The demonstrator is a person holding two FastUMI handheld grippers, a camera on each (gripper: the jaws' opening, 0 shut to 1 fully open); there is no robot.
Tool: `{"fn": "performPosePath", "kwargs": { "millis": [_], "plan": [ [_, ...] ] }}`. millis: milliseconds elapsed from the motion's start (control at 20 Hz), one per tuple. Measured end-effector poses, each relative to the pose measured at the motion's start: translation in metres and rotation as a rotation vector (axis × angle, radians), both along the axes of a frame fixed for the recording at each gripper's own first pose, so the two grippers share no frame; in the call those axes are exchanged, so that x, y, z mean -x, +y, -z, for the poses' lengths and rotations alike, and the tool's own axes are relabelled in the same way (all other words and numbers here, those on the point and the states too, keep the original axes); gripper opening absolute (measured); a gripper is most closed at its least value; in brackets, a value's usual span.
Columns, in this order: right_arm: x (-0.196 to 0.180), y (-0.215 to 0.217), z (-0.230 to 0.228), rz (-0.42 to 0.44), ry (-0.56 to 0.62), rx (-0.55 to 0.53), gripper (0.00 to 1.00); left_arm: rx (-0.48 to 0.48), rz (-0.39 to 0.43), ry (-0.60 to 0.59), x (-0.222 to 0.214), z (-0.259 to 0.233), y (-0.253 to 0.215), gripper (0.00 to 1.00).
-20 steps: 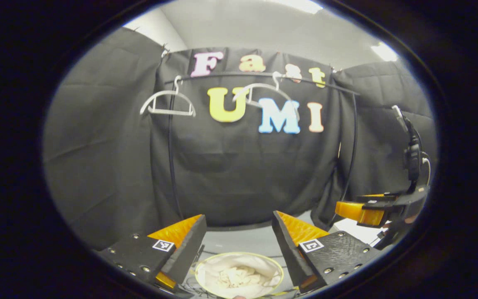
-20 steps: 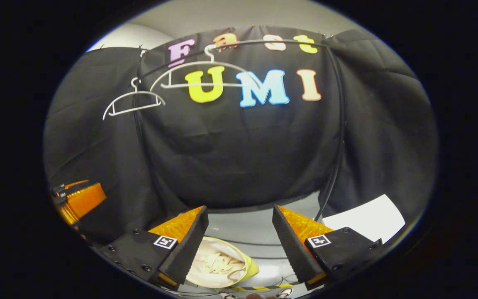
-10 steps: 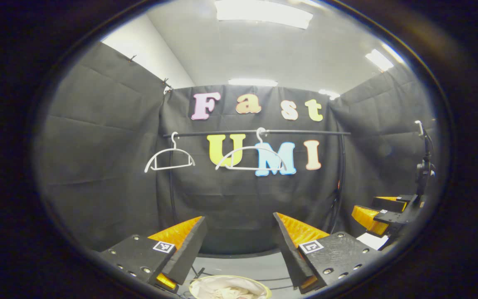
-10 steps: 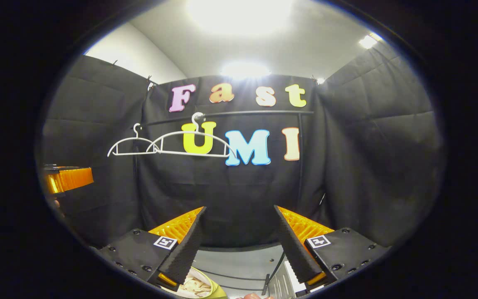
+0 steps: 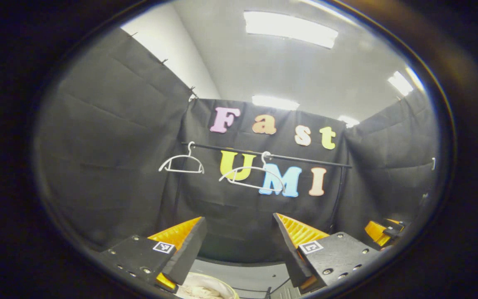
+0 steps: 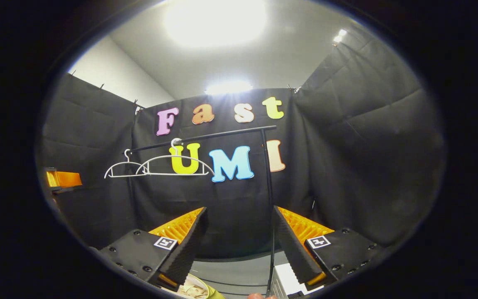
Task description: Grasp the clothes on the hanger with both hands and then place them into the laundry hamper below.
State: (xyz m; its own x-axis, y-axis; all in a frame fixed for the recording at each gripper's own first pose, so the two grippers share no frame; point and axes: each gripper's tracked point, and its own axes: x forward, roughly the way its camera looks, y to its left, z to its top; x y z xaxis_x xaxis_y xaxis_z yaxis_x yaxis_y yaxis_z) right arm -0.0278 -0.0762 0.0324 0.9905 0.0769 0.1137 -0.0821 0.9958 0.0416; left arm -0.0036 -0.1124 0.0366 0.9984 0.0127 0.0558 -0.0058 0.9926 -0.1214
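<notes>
A black rail point(image 5: 264, 154) crosses the booth with 2 bare white hangers point(image 5: 181, 162) on it. Below, at 6 o'clock, the hamper point(image 5: 206, 289) holds the pale clothes point(image 6: 189, 290). The left hand-held gripper point(image 5: 239, 232) and the right hand-held gripper point(image 6: 239, 226) are both released, fingers spread, holding nothing.

Grey floor point(image 5: 247, 276) under laundry hamper point(image 5: 206, 290).
</notes>
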Motion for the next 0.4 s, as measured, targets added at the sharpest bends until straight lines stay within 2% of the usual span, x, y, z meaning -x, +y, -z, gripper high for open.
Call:
{"fn": "performPosePath", "kwargs": {
  "millis": [200,350,400],
  "plan": [
    [0.003,-0.019,0.02,0.045,0.046,-0.01,0.98,-0.029,0.021,0.024,-0.004,0.011,-0.004,0.93],
    [0.002,-0.023,0.033,0.066,0.084,-0.013,0.98,-0.075,0.059,0.023,-0.018,0.014,-0.013,0.89],
    [0.001,-0.024,0.036,0.074,0.105,-0.016,0.92,-0.081,0.06,0.025,-0.024,0.016,-0.013,0.89]
  ]
}}
